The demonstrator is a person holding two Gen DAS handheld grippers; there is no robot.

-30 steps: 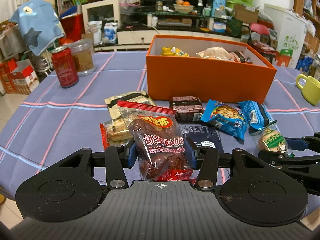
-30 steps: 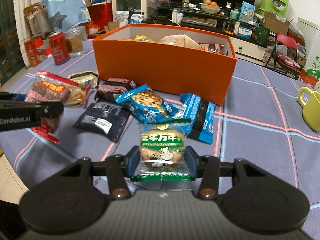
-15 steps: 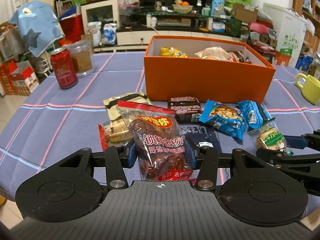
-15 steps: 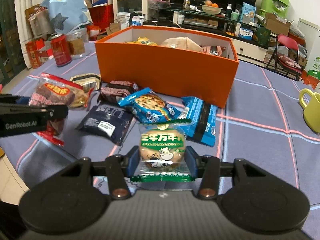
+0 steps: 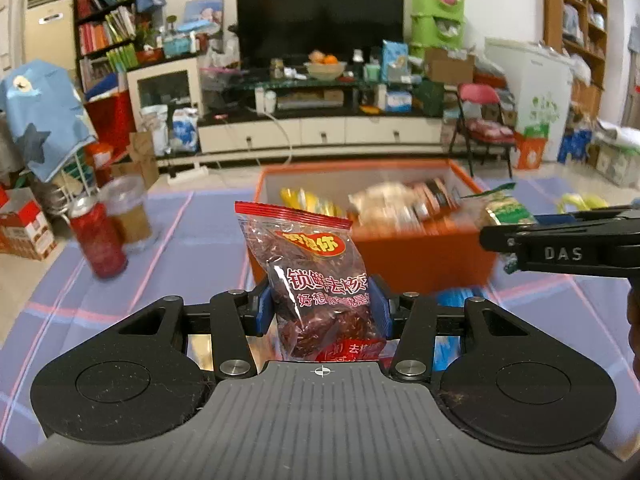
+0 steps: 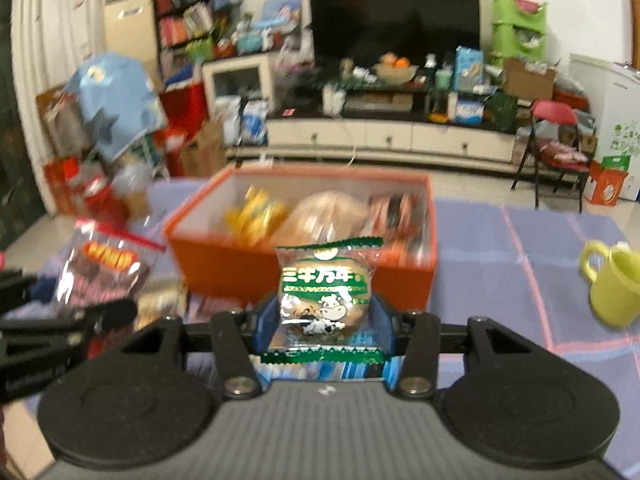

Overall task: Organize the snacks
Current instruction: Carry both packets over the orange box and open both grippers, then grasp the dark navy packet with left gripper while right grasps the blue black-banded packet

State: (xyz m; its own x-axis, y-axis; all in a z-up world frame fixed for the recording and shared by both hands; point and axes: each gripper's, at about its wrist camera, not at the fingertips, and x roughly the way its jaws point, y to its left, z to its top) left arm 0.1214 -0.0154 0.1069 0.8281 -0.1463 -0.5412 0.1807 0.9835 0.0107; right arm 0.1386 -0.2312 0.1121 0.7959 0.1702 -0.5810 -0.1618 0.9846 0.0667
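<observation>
My left gripper [image 5: 320,306] is shut on a clear red-topped bag of dried dates [image 5: 316,276] and holds it up in front of the orange box [image 5: 400,256]. My right gripper [image 6: 320,320] is shut on a small green-edged cake packet with a cow on it [image 6: 325,288], also raised before the orange box [image 6: 248,268]. The box holds a yellow packet [image 6: 256,216], a pale bag [image 6: 320,220] and other snacks. The right gripper and its packet [image 5: 506,210] show at the right of the left wrist view. The date bag [image 6: 104,268] shows at the left of the right wrist view.
A red can [image 5: 98,240] and a clear jar [image 5: 128,208] stand at the left on the blue striped tablecloth [image 5: 120,300]. A yellow-green mug [image 6: 612,280] stands at the right. Blue snack packets [image 6: 320,370] lie under the right gripper.
Both grippers have risen from the table with their packets and moved toward the orange box. The views now look over the box rim into it.
</observation>
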